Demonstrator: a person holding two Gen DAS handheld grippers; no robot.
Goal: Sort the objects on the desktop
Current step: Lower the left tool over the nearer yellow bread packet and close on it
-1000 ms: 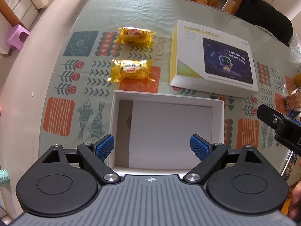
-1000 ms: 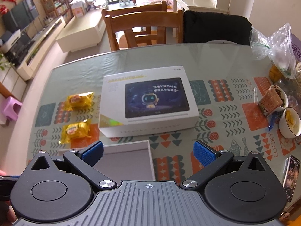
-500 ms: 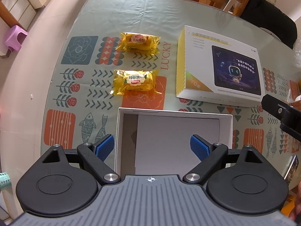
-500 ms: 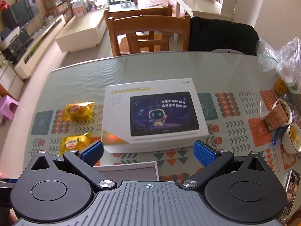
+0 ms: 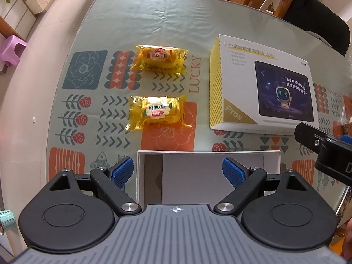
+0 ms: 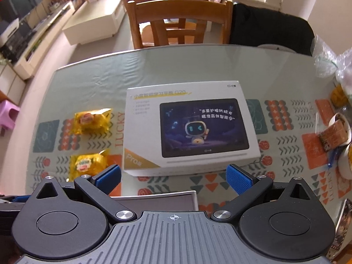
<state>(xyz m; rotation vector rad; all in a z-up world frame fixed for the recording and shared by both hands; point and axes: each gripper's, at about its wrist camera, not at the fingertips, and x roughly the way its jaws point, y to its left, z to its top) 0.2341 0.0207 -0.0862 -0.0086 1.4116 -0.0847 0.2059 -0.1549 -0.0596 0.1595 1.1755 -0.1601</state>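
Ahead and to the left of the left gripper point(image 5: 177, 171), two yellow-wrapped snack packets lie on the patterned table point(image 5: 132, 22): the near packet point(image 5: 156, 112) a short way beyond the fingertips, the far packet point(image 5: 160, 59) behind it, apart from the first. Directly under and between the left gripper's widely spread blue pads point(image 5: 122, 171) sits the open white box point(image 5: 206, 153), nothing visible inside it, its far rim just short of the near packet. To the front right lies the tablet carton point(image 5: 261, 81), flat and closed, well apart from both packets. Further right, the right gripper point(image 6: 173, 177) hangs over the white box's right corner, its jaws likewise spread wide and holding nothing, facing the tablet carton head-on.

Sorting has probably not begun, since both packets sit outside the box. The risks, as I judge them: the packets' slick, puffy film could squirt out of a pinch taken near a crimped edge, and a low reach forward could catch the box's thin rim and shove it. The two grippers sit close together over the box and could collide if both advance at once.
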